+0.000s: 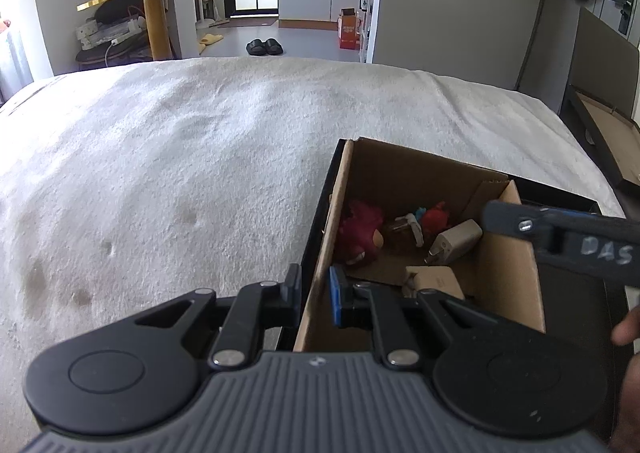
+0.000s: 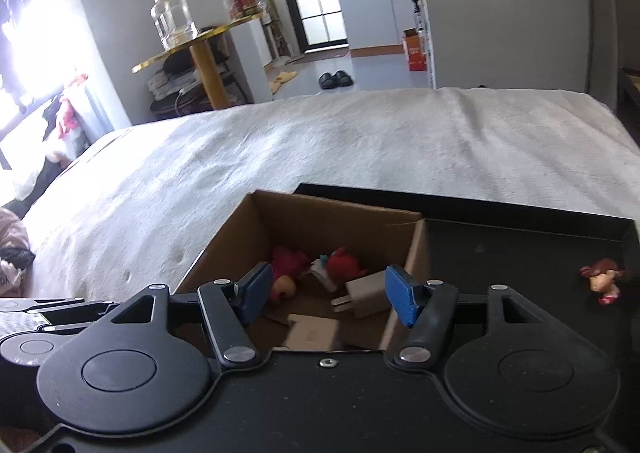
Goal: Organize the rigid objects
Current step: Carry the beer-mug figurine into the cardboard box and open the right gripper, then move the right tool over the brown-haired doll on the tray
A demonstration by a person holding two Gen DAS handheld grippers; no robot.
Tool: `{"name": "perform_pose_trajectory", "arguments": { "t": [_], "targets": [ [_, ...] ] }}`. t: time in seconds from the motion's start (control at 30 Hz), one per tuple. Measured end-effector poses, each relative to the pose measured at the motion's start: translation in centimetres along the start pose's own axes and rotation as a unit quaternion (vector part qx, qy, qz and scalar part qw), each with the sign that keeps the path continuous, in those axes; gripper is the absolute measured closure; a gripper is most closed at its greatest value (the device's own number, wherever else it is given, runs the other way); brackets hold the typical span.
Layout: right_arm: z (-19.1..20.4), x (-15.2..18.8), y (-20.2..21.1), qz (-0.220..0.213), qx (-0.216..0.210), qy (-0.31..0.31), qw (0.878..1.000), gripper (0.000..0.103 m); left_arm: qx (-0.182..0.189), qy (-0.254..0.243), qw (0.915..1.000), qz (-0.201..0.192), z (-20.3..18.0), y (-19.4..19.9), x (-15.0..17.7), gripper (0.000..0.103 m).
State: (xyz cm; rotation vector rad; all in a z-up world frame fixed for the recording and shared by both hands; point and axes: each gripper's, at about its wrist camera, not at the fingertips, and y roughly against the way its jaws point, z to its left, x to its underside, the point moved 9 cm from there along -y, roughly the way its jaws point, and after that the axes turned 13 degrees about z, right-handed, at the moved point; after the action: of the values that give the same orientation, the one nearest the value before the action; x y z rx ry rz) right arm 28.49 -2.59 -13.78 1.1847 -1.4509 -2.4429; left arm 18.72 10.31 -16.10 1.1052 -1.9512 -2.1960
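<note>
On the white blanket (image 1: 180, 141), left wrist view: cardboard box (image 1: 400, 177) sits at the near right, inside a black tray (image 1: 560, 201).
Left gripper (image 1: 316, 293): nearly closed, pinching the box's left wall, one pad outside, one inside.
Box contents: dark red plush toy (image 1: 360, 237), red figure (image 1: 436, 219), white charger (image 1: 456, 241), second white block (image 1: 436, 281) nearer.
Right gripper, seen here: its dark arm reaches in from the right above the box.

Right wrist view, right gripper (image 2: 328, 297): partly open, blue pads apart over the box (image 2: 320, 213), gripping nothing.
Charger (image 2: 368, 293): lying on the box floor between the pads.
Small doll figure (image 2: 604, 279): on the tray (image 2: 500, 253), far right, outside the box.
</note>
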Motion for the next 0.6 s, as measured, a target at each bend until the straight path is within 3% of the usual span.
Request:
{"name": "perform_pose_trajectory", "arguments": {
  "t": [0.1,0.2,0.4,0.6],
  "targets": [
    [-1.0,-0.2,1.0,-0.013,0.006,-0.010,1.000,0.038,-0.004,0.001,1.0000,-0.003,-0.1,0.3,-0.2,0.089],
    [-2.2,-0.4,1.9,-0.028,0.021,-0.017,0.999,0.027,-0.006,0.003,1.0000,-0.003,-0.3,0.6,-0.3,0.088],
    [-4.3,-0.6,2.6,-0.043,0.043,-0.026,0.998,0.015,-0.008,-0.001,1.0000,0.005,-0.9,0.7,-0.6,0.084],
    [-6.2,0.0,2.8,-0.046,0.063,-0.031,0.996,0.011,-0.016,-0.007,0.9998,0.002,-1.6,0.7,-1.0,0.082]
  ]
}}
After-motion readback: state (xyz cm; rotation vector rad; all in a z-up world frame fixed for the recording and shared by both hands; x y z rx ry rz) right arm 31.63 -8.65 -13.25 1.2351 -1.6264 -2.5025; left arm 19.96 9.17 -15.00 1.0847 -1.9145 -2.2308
